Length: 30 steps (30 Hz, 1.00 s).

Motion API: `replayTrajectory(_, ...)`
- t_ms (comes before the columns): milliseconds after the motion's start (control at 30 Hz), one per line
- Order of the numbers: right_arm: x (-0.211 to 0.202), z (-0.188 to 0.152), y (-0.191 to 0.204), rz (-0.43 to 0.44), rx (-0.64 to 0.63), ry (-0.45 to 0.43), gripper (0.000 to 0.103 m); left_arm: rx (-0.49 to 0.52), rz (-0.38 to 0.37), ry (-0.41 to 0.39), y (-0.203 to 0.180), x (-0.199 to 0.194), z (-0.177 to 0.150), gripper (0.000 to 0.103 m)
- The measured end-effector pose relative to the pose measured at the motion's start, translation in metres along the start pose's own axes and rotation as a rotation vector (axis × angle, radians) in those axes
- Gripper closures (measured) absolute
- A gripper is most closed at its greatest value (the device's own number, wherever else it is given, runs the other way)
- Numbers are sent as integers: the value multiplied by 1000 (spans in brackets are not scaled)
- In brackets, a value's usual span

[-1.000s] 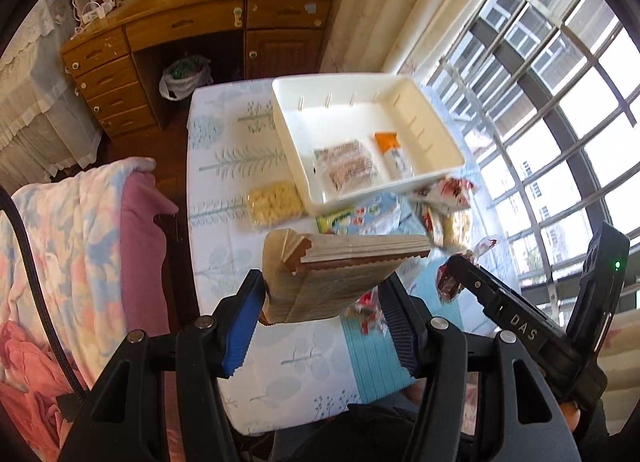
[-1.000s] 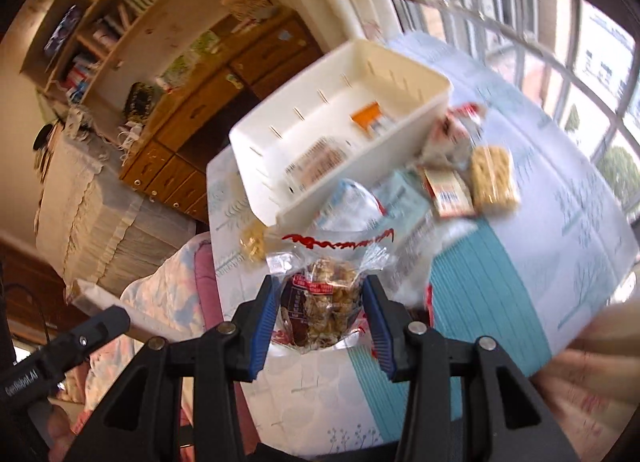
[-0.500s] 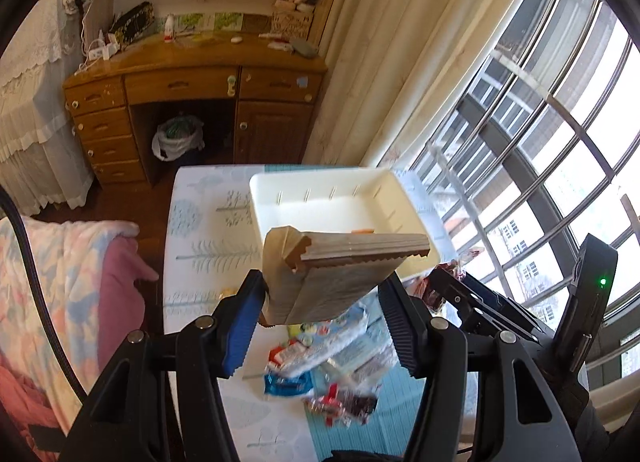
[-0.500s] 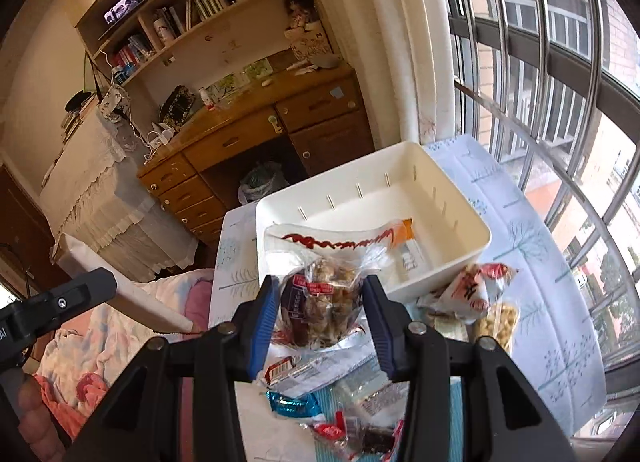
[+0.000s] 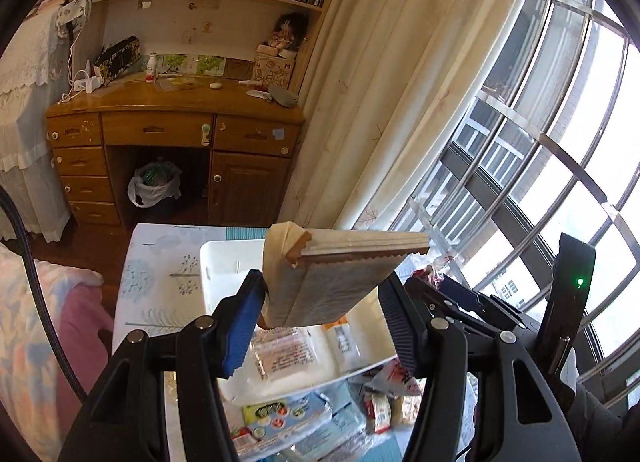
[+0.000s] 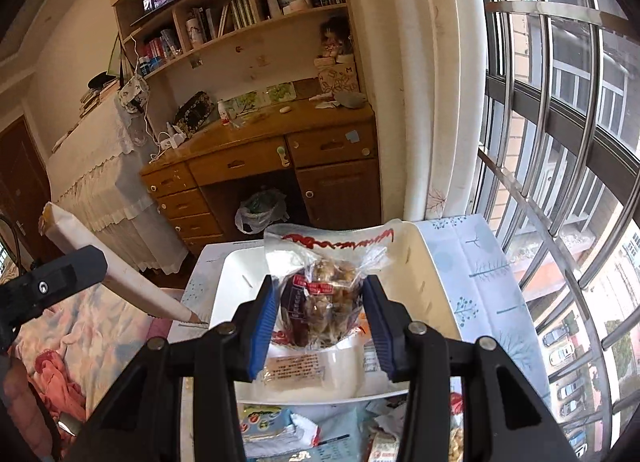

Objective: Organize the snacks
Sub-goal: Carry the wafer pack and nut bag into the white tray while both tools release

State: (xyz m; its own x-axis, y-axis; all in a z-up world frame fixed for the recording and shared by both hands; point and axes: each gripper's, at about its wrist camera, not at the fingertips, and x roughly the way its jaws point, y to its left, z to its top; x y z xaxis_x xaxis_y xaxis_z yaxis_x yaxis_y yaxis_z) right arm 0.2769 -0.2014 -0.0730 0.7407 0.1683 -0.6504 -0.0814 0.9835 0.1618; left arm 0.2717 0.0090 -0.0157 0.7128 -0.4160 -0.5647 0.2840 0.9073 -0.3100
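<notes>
Both loads airborne over the white bin (image 6: 420,262). My left claw (image 5: 320,326) clamps a tan paper packet (image 5: 340,274); right claw (image 6: 320,322) pinches a clear nut bag (image 6: 324,294). Risk: slippery film sliding free, landing among wrappers on the table (image 6: 480,262).

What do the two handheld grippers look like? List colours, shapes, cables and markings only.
Both the left gripper and the right gripper have black angular frames with silver bolts and ribbed blue finger pads. A black cable trails from the left; a green light glows on the right.
</notes>
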Motion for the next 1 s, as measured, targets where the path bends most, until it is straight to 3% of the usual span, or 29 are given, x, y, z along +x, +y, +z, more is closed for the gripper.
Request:
replayTrajectory(300, 40, 5, -30, 38, -41, 67, 60, -51, 67, 33, -3, 65, 9, 45)
replayTrajectory(567, 58, 0, -46, 60, -18, 121, 58, -89, 120, 86, -4, 96, 5, 44)
replayTrajectory(700, 60, -1, -50, 62, -2, 135, 56, -116, 138, 88, -3, 95, 2, 29)
replayTrajectory(800, 60, -2, -52, 68, 11, 148, 49, -135, 142, 85, -3, 88, 1, 17)
replayTrajectory(1000, 50, -3, -54, 86, 35, 139, 40, -134, 202, 72, -8, 69, -5, 16)
